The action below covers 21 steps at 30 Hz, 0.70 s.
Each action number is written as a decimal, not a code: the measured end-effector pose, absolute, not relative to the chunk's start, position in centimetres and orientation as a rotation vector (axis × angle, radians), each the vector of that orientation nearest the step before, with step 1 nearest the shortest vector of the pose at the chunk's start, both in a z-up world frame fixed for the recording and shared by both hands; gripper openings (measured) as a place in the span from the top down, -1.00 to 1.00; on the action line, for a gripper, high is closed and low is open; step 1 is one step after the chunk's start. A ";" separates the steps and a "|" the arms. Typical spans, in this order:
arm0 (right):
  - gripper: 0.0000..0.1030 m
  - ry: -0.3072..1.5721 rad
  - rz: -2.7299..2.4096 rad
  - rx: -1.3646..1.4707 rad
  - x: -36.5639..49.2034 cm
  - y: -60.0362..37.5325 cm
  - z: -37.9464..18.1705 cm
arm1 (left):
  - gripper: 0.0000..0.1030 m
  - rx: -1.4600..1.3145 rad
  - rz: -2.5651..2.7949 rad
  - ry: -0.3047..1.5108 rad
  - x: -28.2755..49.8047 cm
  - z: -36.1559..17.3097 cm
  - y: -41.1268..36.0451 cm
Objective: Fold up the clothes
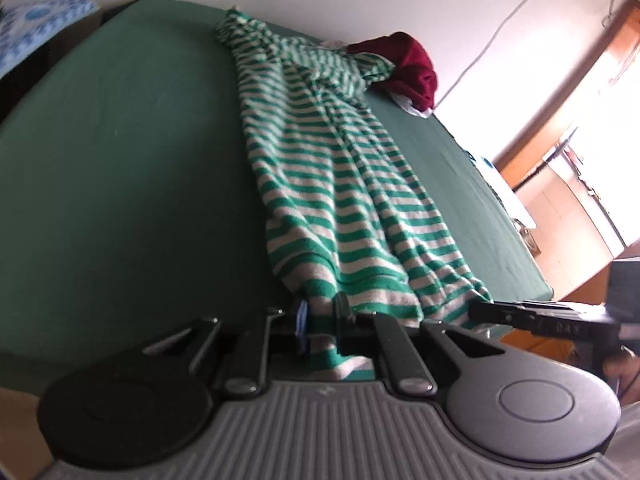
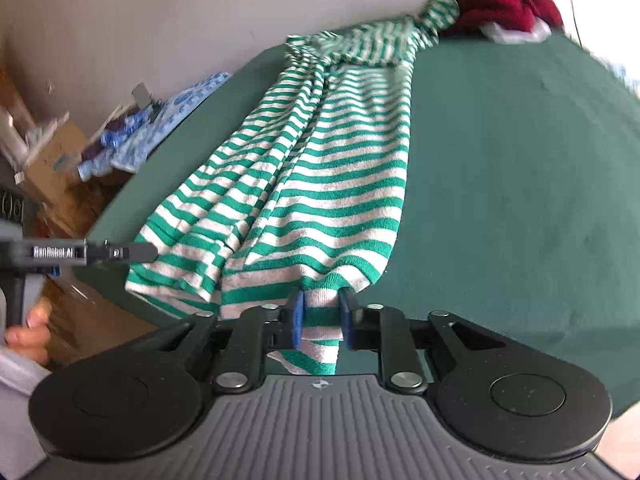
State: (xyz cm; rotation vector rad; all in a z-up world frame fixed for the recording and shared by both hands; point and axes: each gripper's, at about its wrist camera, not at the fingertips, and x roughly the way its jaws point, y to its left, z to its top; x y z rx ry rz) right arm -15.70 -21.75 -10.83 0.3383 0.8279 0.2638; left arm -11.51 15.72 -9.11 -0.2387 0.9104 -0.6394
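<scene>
The left claw (image 1: pixel 322 322) is pinching the near hem of the striped top (image 1: pixel 332 184). Its two pads are pressed almost together, with a thin bit of cloth between them. The right claw (image 2: pixel 322 316) is pinching the same hem too, at another spot. Its blue pads sit a little wider apart, with a thicker bunch of cloth squeezed in the gap.

In the left view the right claw shows just off to the right of the hem. In the right view the left claw pokes in from the left. So the two claws hold the near edge side by side, one at each end.

From the claws, the top runs straight away, long and thin. It lies bunched in long folds on the green bed (image 2: pixel 520 160). Its far end is crumpled up by the wall, touching a red cloth (image 1: pixel 412 68). A blue patterned cloth (image 2: pixel 168 120) sits off the bed's left side.

The top's long way points from the claws to the far wall. Both claws are about as near to it as each other. I think the next move is to pull the hem wide, to spread the top flat before folding.
</scene>
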 end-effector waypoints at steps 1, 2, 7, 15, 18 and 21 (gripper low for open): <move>0.66 0.840 0.260 0.380 -15.5 -22.1 -10.9 | 0.87 -0.235 -0.650 0.907 -11.3 -8.6 15.7; 0.67 0.847 0.255 0.436 -15.3 -22.7 -10.9 | 0.87 -0.232 -0.662 0.904 -11.0 -8.1 15.8; 0.66 0.865 0.220 0.672 -14.6 -24.4 -10.7 | 0.88 -0.233 -0.672 0.944 -9.2 -6.4 15.9; 0.66 0.815 0.213 0.818 -12.1 -25.0 -8.5 | 0.87 -0.325 -0.604 0.980 -3.9 -4.4 16.5; 0.66 0.809 0.228 0.825 -9.6 -25.9 -8.1 | 0.86 -0.320 -0.568 1.000 -1.3 -4.4 15.7; 0.65 0.818 0.247 0.837 -6.9 -27.1 -8.5 | 0.86 -0.336 -0.523 1.015 1.2 -4.6 14.6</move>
